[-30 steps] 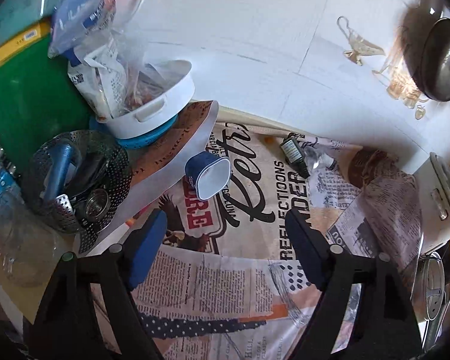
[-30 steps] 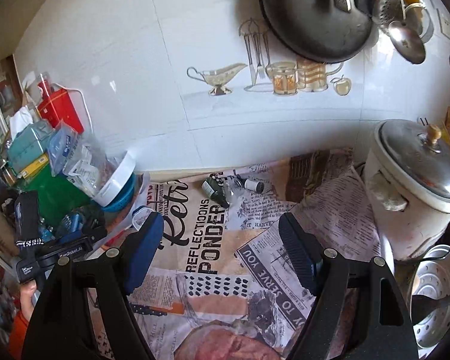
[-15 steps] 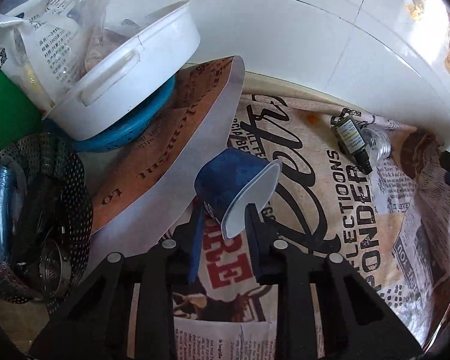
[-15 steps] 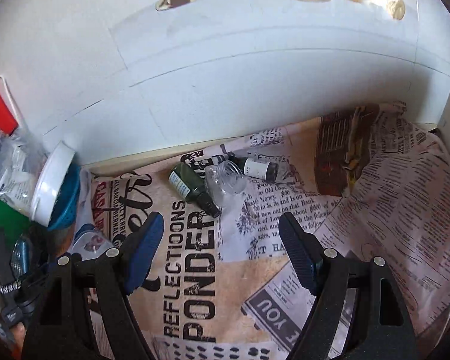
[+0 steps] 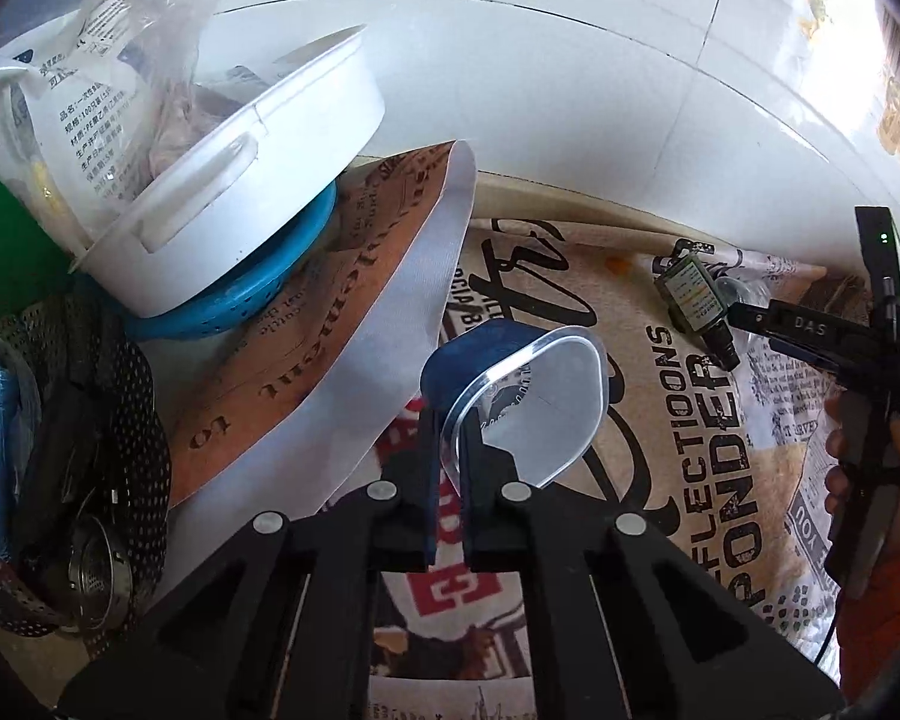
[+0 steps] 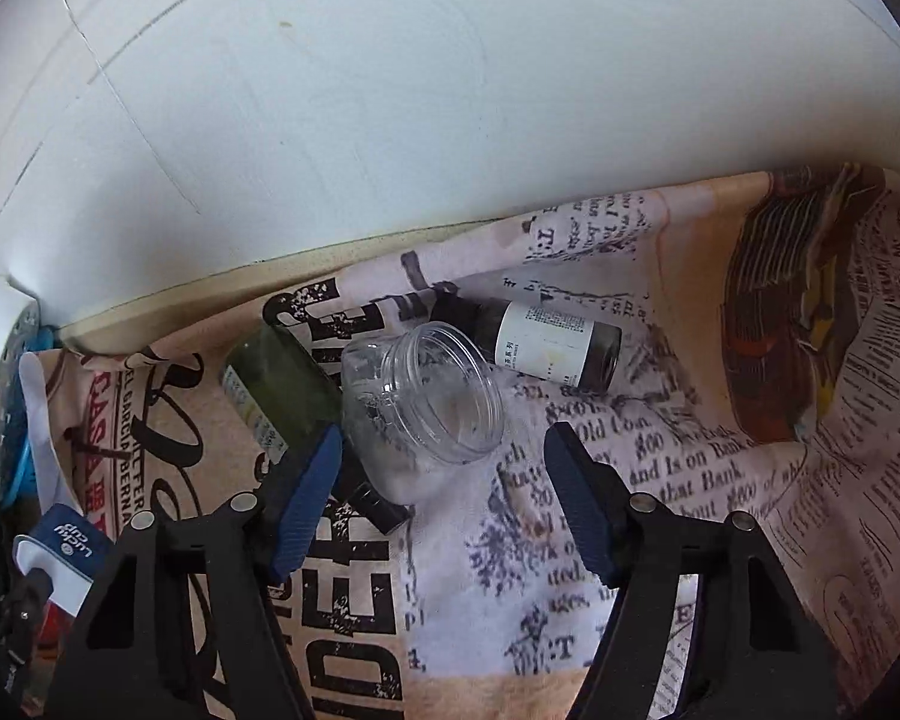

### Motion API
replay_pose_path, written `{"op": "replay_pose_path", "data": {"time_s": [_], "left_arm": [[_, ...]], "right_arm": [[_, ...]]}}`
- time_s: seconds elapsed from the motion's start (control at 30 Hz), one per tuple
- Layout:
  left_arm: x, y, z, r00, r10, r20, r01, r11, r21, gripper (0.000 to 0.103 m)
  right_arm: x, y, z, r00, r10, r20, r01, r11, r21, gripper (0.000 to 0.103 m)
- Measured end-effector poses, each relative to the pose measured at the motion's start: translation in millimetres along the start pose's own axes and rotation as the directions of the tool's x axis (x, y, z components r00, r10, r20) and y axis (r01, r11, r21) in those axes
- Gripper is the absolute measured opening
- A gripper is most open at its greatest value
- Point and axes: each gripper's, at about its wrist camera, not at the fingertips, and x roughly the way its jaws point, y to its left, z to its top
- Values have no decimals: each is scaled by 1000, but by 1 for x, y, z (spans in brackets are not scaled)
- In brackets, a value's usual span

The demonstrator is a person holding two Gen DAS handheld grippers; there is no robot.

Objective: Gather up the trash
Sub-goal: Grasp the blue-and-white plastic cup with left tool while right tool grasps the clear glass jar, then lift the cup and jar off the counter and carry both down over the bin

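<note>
Your left gripper (image 5: 447,450): jaws pinched tight on rim of blue cup (image 5: 510,384), cup on its side on newsprint cloth (image 5: 678,480). Just behind cup, folded cloth edge, then white basin (image 5: 240,192); little room that side. Your right gripper (image 6: 444,468): jaws part-open, just been closing, pads not touching anything. Clear jar (image 6: 426,402) lies between tips, green bottle (image 6: 282,396) beside cup-side pad, brown bottle (image 6: 546,342) behind jar. Cloth away from cup is free.

My counter's newsprint cover (image 6: 660,480) carries a clear jar (image 6: 426,408), green bottle (image 6: 282,396) at nine o'clock, dark bottle (image 6: 540,342) at one (all toppled).
</note>
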Motion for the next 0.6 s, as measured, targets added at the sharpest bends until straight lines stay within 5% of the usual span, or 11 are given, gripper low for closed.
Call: {"op": "replay_pose_path", "data": {"time_s": [0.1,0.3,0.6], "left_arm": [[-4,-5,-3,1000,1,14,-1,1000,15,4],[-18,-16,-7,999,-3,33,1,999,38,4],[-78,-58,-9,993,-32,117,23,997,74,4]], "right_arm": [[3,0,0,1000,-4,10,5,1000,-8,53],[-9,2,-6,1000,1,27,0,999,-41,52],[-126,-21,-31,985,92,146,-88,995,-36,52]]}}
